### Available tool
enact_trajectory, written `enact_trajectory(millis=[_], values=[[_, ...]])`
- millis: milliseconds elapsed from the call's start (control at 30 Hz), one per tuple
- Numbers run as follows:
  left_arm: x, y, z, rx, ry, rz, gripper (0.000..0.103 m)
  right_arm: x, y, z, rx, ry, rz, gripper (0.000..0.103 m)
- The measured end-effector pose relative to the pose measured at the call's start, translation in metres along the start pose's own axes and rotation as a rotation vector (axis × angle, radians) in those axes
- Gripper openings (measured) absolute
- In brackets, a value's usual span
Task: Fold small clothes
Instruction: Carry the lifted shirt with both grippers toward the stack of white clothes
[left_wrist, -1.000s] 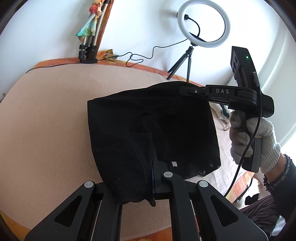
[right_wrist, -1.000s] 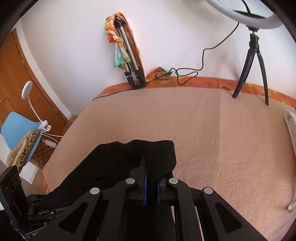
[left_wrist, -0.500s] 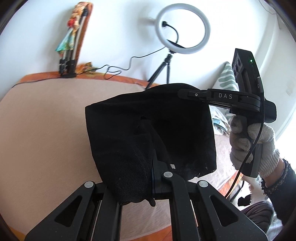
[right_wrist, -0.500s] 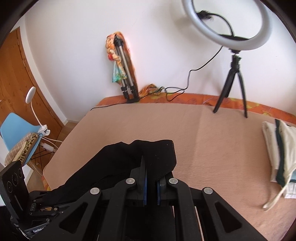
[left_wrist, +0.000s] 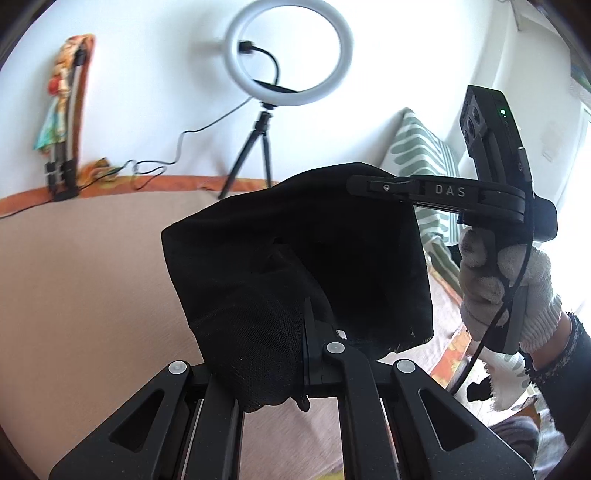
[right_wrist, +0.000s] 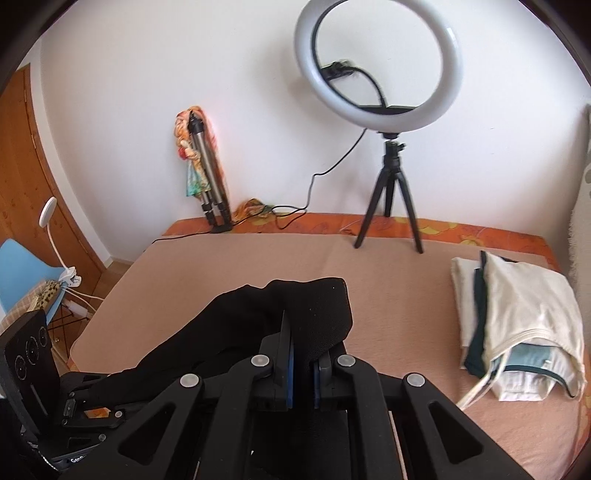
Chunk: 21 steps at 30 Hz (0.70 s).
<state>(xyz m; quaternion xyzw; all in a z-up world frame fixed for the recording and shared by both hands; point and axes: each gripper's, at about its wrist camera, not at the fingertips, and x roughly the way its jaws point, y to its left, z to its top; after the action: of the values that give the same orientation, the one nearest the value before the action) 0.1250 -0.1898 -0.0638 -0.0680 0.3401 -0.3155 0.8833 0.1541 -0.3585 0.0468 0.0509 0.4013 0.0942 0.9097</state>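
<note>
A small black garment (left_wrist: 332, 251) hangs in the air above the bed, stretched between both grippers. My left gripper (left_wrist: 306, 323) is shut on its near lower corner, and mesh fabric drapes over the left finger. My right gripper (left_wrist: 352, 183), held by a gloved hand (left_wrist: 495, 284), is shut on the garment's upper right corner. In the right wrist view the right gripper (right_wrist: 301, 349) pinches the black garment (right_wrist: 295, 299), which runs down and left to the left gripper (right_wrist: 79, 397). The cloth hides the pads.
The peach-coloured bed cover (right_wrist: 229, 266) lies below. A stack of folded light clothes (right_wrist: 517, 317) sits at the bed's right. A ring light on a tripod (right_wrist: 380, 62) and a folded tripod (right_wrist: 207, 173) stand by the wall. A blue chair (right_wrist: 18, 269) stands left of the bed.
Both grippers have risen and swung right with the black garment still held. The ring light and the folded stack have come further into view.
</note>
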Motion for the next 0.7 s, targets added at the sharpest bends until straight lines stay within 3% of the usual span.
enact_trajectory(millis=[367, 700], values=[[0.067, -0.063, 0.037, 0.084, 0.009, -0.101, 0.006, -0.043, -0.079, 0.016, 0.012, -0.020, -0.140, 0.004], [0.137, -0.120, 0.084, 0.125, -0.042, -0.173, 0.006, -0.060, -0.178, 0.043, 0.063, -0.060, -0.250, 0.004]])
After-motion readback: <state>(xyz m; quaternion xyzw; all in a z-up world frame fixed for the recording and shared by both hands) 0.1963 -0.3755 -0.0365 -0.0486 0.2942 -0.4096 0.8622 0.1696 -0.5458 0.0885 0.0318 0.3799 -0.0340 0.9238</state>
